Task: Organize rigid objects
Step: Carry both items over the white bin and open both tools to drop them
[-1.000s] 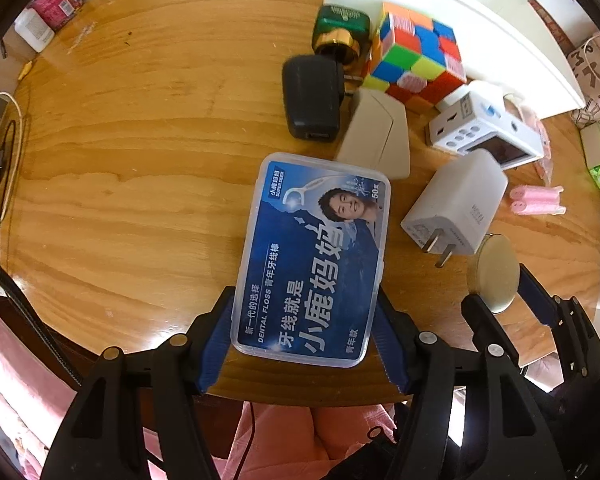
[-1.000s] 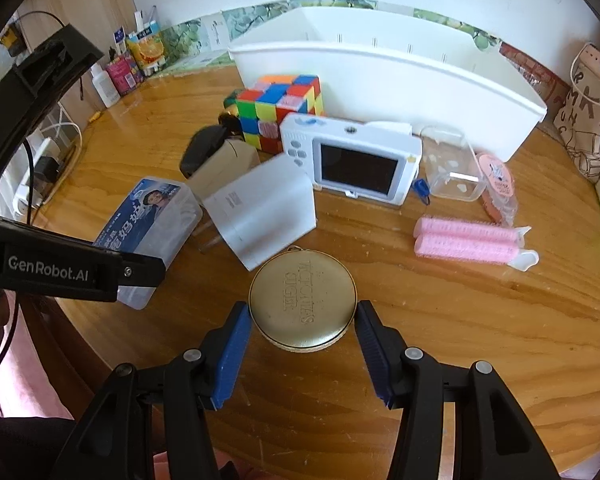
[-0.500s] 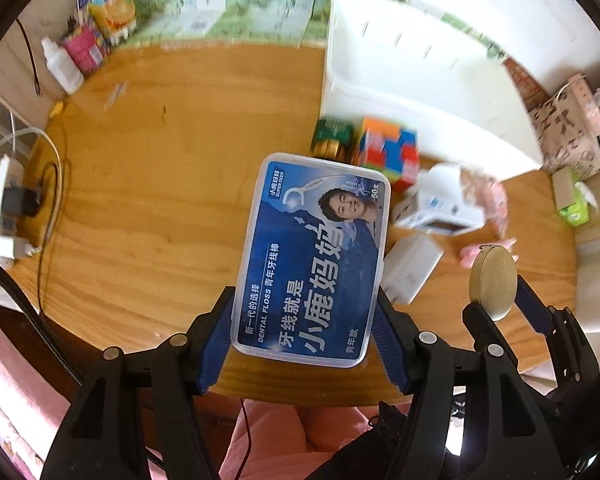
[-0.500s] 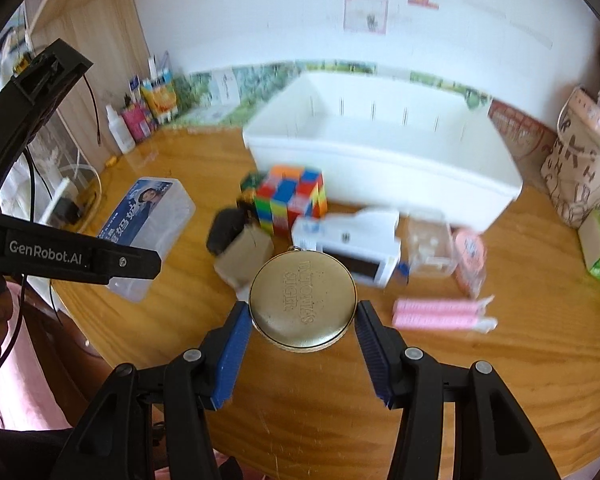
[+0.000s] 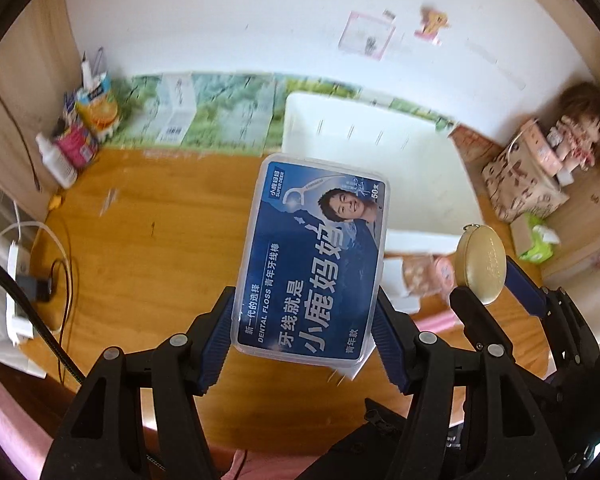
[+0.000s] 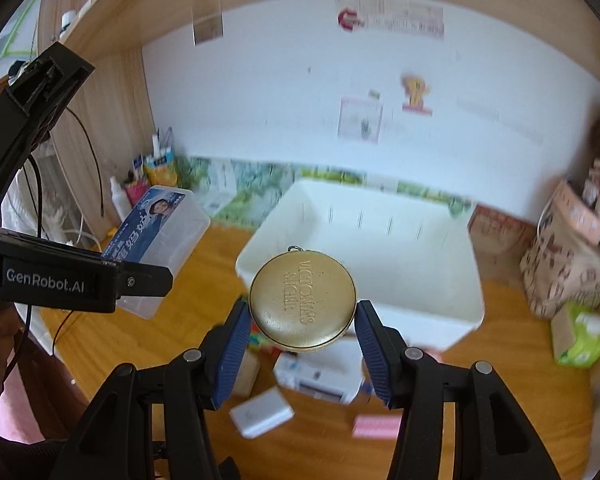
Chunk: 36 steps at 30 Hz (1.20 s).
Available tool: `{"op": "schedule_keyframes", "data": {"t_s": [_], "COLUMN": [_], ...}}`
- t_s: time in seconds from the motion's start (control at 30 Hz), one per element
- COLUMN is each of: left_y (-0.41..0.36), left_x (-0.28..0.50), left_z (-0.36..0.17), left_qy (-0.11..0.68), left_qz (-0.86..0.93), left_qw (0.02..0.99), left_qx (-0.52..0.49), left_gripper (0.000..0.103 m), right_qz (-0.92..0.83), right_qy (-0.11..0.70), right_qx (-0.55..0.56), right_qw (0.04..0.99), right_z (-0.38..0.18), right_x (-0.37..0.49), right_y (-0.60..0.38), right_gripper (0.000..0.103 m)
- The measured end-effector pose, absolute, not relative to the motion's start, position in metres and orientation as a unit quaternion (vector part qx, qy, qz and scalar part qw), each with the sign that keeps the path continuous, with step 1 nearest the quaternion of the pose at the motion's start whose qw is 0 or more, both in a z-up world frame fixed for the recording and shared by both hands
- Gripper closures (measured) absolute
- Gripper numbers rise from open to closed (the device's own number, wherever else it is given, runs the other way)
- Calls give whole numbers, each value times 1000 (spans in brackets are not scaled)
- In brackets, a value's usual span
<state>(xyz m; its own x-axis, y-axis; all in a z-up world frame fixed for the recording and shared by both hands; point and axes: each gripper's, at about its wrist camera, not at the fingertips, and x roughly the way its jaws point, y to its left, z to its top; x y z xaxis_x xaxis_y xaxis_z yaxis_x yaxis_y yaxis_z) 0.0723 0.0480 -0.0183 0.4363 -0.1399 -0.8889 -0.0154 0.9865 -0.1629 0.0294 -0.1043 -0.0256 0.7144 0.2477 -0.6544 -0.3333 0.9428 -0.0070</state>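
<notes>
Holding both loads up off the bench [image 5: 140, 264], the two grippers hang side by side in open air, well above the clutter. The left gripper [image 5: 304, 336] has its jaws clenched on the long sides of a clear dental floss box [image 5: 312, 260] with a blue label, its far end reaching toward the near left corner of the white bin [image 5: 380, 152]. The right gripper [image 6: 300, 344] has its jaws clamped on the rim of a round gold tin [image 6: 302, 300], which sits in front of the bin's near wall [image 6: 420, 312] in the right wrist view. The bin interior looks bare and its top is open, with room above it. Below the right gripper lie a white charger [image 6: 262, 416], a white camera [image 6: 320, 376] and a pink item [image 6: 376, 426], all blurred. Far left on the wooden bench stand bottles and packets [image 5: 80, 132] against a wood panel; cables and a power strip [image 5: 20, 280] sit at the left edge. A white wall with stickers rises behind, and a patterned bag [image 5: 524, 184] stands at the far right.
</notes>
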Motion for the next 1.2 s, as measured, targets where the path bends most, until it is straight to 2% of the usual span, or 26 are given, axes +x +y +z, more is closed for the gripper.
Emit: {"op": "schedule_keyframes", "data": {"t_s": [0.23,0.5,0.77,1.2], "left_y": [33,20,18,2], "left_x": [103,140,188,232], "left_z": [-11,-25,-61,-105], "left_qy": [502,464,460,477], "left_qz": [-54,-81,-108,-97], "left_qw": [860,876,870,867], "left_qx": [-74,-101,-140,-105], "left_gripper": [36,36,36,36], "right_qz": [147,119,118,130], "right_qy": [314,322,345,407], "right_qx": [-60,-30,-24,-3], "right_qw": [936,939,931,904], "right_z": [-15,-29,-64,-121], "right_x": [56,101,146,193], "right_y": [-121,-150,-162,-161], "right_gripper": [49,49,49,49]}}
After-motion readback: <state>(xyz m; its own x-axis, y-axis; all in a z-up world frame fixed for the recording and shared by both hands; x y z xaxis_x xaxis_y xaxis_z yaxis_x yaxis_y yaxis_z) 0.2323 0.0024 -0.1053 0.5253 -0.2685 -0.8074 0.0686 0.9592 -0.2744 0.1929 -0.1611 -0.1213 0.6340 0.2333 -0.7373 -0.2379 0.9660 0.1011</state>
